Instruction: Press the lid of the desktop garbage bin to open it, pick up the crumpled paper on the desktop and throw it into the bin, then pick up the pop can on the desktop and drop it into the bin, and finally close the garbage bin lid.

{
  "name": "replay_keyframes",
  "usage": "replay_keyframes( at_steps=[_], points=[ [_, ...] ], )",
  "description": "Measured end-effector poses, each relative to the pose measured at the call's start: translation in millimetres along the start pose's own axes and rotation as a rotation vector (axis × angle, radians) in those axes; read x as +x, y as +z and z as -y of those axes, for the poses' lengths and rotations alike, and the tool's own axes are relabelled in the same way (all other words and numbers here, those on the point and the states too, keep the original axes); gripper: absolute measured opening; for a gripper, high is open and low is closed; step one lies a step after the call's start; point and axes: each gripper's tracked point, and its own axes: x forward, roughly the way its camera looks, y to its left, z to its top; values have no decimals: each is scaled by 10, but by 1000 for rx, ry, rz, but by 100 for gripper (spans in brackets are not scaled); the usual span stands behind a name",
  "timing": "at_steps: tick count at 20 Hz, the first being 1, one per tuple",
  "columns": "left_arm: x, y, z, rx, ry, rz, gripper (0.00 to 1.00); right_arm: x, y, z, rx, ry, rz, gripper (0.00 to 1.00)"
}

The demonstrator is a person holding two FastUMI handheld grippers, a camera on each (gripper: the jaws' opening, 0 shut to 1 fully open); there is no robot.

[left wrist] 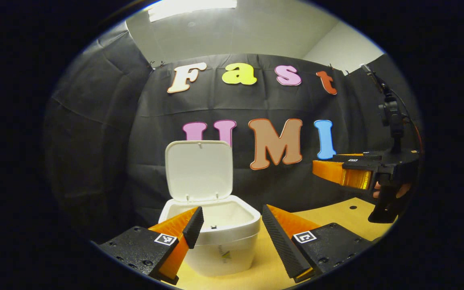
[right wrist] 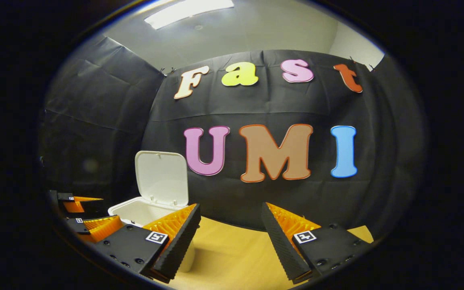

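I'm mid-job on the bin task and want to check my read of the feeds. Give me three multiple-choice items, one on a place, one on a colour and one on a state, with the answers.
1. In the left gripper view, where is the bin?
A. Straight ahead, behind the left tongs
B. Far right, by the table edge
C. Lying tipped over

2. What colour is the lid?
A. Black
B. White
C. Blue

3. How do the right tongs stand?
A. Shut on a can
B. Shut on paper
C. Open, holding nothing

Answers: 1 A, the bin shows between the fingers; 2 B, lid and bin are both white; 3 C, the fingers are spread with bare tabletop between them.
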Motion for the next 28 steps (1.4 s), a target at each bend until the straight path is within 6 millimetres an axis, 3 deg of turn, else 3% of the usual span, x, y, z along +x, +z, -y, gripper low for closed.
replay_keyframes(
  at_steps=[8, 13, 16, 17, 21, 28],
  points=[
    [129, -73, 1020, -49, -182, -26, 89, -732, -131, 1154, 30, -203, -32, 97],
    [112, -319, 1486, -82, -260, -94, 89, -1139, -296, 1672, 68, -297, -70, 97],
    [80, -540, 1694, -108, -292, -156, 89, -1331, -415, 1878, 82, -338, -96, 97],
    [66, -618, 1743, -116, -298, -177, 94, -1390, -456, 1934, 85, -349, -106, 97],
    [14, -989, 1896, -131, -309, -269, 88, -1569, -636, 2133, 100, -383, -150, 97],
    [-167, -1634, 2000, -104, -320, -403, 92, -1658, -801, 2216, 96, -401, -198, 97]
  ],
)
